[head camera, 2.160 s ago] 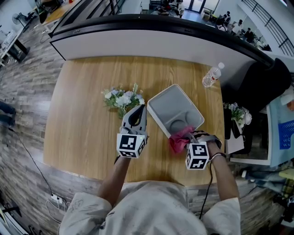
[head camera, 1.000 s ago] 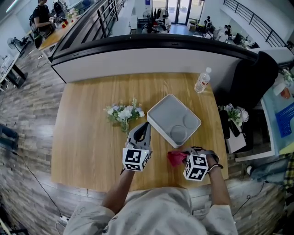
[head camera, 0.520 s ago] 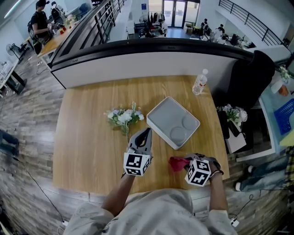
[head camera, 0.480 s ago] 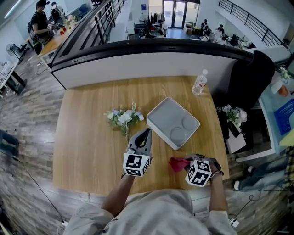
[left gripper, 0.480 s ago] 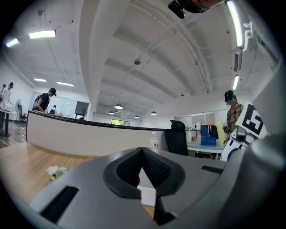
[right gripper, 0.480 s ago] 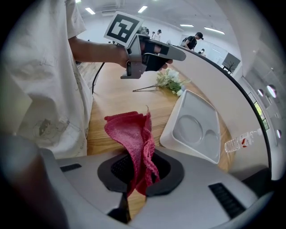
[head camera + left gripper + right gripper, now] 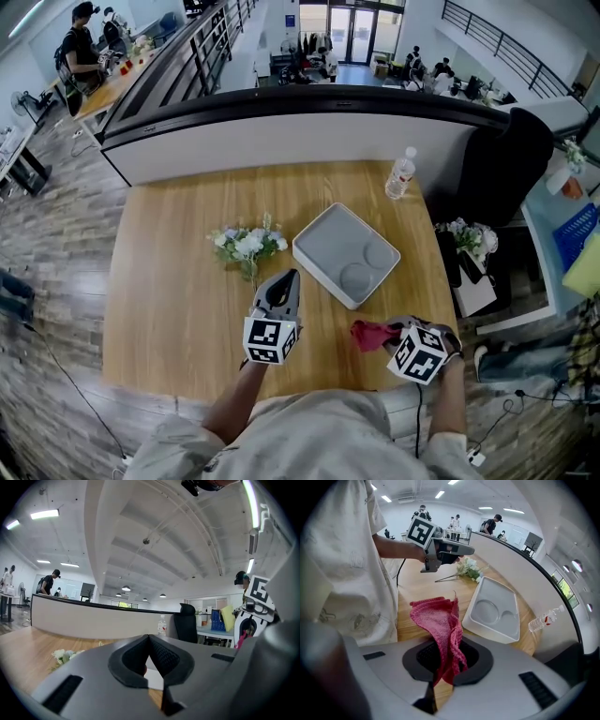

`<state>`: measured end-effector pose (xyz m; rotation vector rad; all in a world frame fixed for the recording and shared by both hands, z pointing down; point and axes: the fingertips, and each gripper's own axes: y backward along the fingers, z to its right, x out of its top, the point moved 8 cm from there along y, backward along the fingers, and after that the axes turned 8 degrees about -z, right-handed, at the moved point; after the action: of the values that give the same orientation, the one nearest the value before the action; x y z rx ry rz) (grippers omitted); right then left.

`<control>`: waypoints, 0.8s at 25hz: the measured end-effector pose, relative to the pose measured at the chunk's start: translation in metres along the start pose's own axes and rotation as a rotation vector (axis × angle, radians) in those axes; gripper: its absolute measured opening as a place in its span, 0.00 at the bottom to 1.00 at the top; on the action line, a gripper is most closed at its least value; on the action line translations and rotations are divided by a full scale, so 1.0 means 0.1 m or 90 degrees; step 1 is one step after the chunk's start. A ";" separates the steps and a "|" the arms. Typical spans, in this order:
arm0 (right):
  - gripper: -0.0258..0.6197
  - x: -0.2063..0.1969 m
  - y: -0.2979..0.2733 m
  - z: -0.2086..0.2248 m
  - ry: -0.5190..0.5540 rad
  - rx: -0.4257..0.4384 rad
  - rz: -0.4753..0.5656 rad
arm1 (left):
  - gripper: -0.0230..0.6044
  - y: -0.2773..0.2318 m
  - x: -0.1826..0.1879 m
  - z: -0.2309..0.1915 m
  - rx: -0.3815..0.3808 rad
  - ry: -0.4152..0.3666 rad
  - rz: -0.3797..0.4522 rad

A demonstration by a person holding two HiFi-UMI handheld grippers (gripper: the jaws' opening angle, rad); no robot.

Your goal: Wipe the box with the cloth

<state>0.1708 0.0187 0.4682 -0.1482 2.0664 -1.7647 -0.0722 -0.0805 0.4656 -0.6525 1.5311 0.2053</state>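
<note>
- We hold the right gripper [image 7: 447, 663] over the near right part of the wooden table [image 7: 159, 281]. Its jaws pinch a red cloth [image 7: 440, 620], which spills forward out of them in a crumpled fold.
- The cloth is off the box [image 7: 323, 246], near its closest corner but apart from it.
- The box is pale grey with two round recesses in its floor. It lies flat and askew around the middle of the table.
- Our left gripper [image 7: 149, 641] has its jaws pressed together with nothing between them. It points away from us, near the box's near left side.
- A small bunch of white flowers [image 7: 246, 246] lies left of the box.
- A water bottle [image 7: 399, 175] stands by the table's far right edge.
</note>
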 end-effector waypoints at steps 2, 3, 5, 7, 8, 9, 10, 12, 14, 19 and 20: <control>0.12 -0.01 0.06 0.04 -0.006 -0.007 0.003 | 0.05 0.02 0.01 0.00 -0.003 -0.004 0.002; 0.12 -0.03 0.08 0.06 -0.007 -0.011 0.000 | 0.05 0.02 0.02 0.00 -0.004 -0.005 0.003; 0.12 -0.06 0.11 0.08 -0.004 -0.016 -0.013 | 0.05 0.03 0.03 -0.01 -0.005 -0.007 0.004; 0.12 -0.08 0.16 0.10 -0.001 -0.019 -0.024 | 0.05 0.03 0.05 -0.01 -0.004 -0.005 0.004; 0.12 -0.08 0.20 0.12 -0.001 -0.021 -0.024 | 0.05 0.03 0.07 -0.01 -0.003 -0.004 0.004; 0.12 -0.08 0.23 0.14 -0.003 -0.025 -0.021 | 0.05 0.03 0.08 -0.01 -0.003 -0.002 0.003; 0.12 -0.07 0.27 0.16 -0.006 -0.031 -0.015 | 0.05 0.03 0.09 -0.01 -0.003 -0.002 0.004; 0.12 -0.06 0.35 0.20 -0.012 -0.043 0.004 | 0.05 0.03 0.12 -0.02 -0.002 -0.005 0.005; 0.12 -0.05 0.42 0.25 -0.020 -0.054 0.028 | 0.05 0.04 0.14 -0.04 0.000 -0.008 0.005; 0.12 -0.02 0.57 0.36 -0.046 -0.104 0.093 | 0.05 0.09 0.20 -0.10 0.011 -0.009 0.011; 0.12 -0.01 0.59 0.38 -0.050 -0.116 0.108 | 0.05 0.09 0.21 -0.11 0.014 -0.010 0.012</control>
<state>0.1976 -0.0049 0.4071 -0.0912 2.1137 -1.4481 -0.0851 -0.0843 0.4438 -0.6178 1.5238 0.2074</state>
